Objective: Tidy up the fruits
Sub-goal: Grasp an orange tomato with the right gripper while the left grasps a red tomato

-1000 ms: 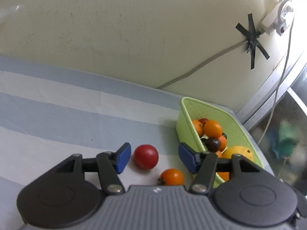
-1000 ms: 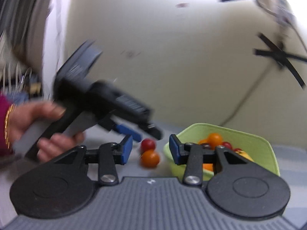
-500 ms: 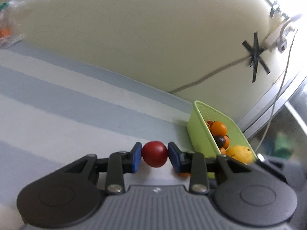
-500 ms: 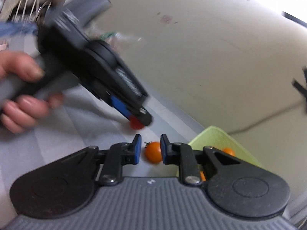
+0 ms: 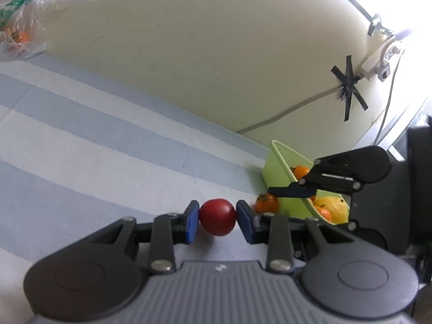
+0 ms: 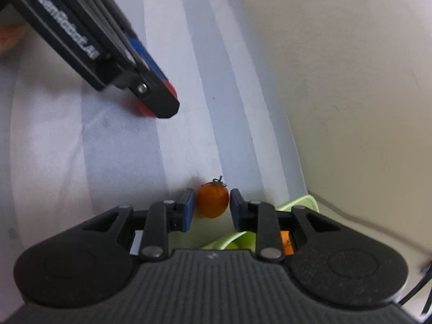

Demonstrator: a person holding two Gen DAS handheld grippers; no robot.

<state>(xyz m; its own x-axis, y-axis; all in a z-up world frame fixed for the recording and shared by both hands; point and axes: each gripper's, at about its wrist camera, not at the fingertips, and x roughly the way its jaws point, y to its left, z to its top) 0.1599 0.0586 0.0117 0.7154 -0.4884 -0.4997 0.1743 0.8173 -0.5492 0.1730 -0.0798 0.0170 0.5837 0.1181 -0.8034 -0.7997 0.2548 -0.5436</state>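
Since a second ago the red fruit (image 5: 217, 217) has gone from lying loose ahead of wide-spread fingers to sitting clamped between the blue pads of the left hand-held gripper (image 5: 217, 221), which appears to have lifted it clear of the striped cloth (image 5: 108, 167). The right hand-held gripper (image 6: 210, 209) has meanwhile come down around the orange fruit (image 6: 212, 200): its pads flank the fruit closely, but a thin gap shows on each side, so it looks not quite closed on it.

From the left hand-held gripper, the orange fruit (image 5: 266, 203) lies just ahead and to the right, beside the green basket (image 5: 280, 162), which already holds several orange fruits and a yellow one. From the right hand-held gripper, the basket's rim shows just below and behind the fingers.

Judging by this, most fruit is already in the basket; these two remain to be carried over and dropped in. A plastic bag (image 5: 21, 35) with something orange inside lies far off to the left by the wall.
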